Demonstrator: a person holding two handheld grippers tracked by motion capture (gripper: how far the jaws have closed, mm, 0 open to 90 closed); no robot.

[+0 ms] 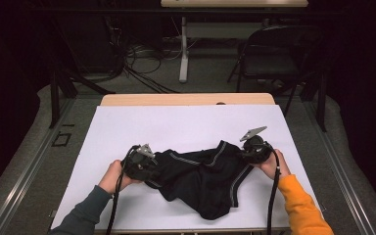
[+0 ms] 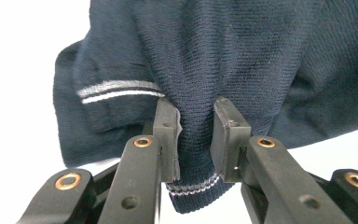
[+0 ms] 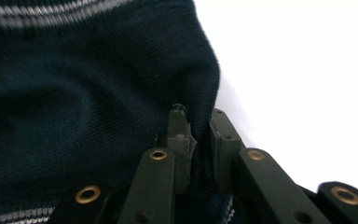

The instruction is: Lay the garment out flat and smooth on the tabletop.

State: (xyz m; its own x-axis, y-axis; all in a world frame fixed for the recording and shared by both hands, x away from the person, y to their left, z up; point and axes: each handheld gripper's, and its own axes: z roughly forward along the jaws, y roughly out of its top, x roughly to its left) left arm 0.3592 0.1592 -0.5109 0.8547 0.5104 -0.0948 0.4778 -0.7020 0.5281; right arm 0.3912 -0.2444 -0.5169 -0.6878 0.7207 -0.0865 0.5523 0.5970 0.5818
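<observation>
From the high view, my left hand-held gripper [image 1: 152,166] and right hand-held gripper [image 1: 245,151] hold opposite ends of one dark garment [image 1: 200,178], bunched on the white counter [image 1: 176,127].

In the left gripper view, my jaws are clamped on a thick fold of the garment [image 2: 196,70] beside its striped hem.

In the right gripper view, the jaws pinch a thinner edge of the garment [image 3: 74,116] (a shallow bite, I judge). Pulling outward could slip that edge free.

Count: one garment, two grippers.
</observation>
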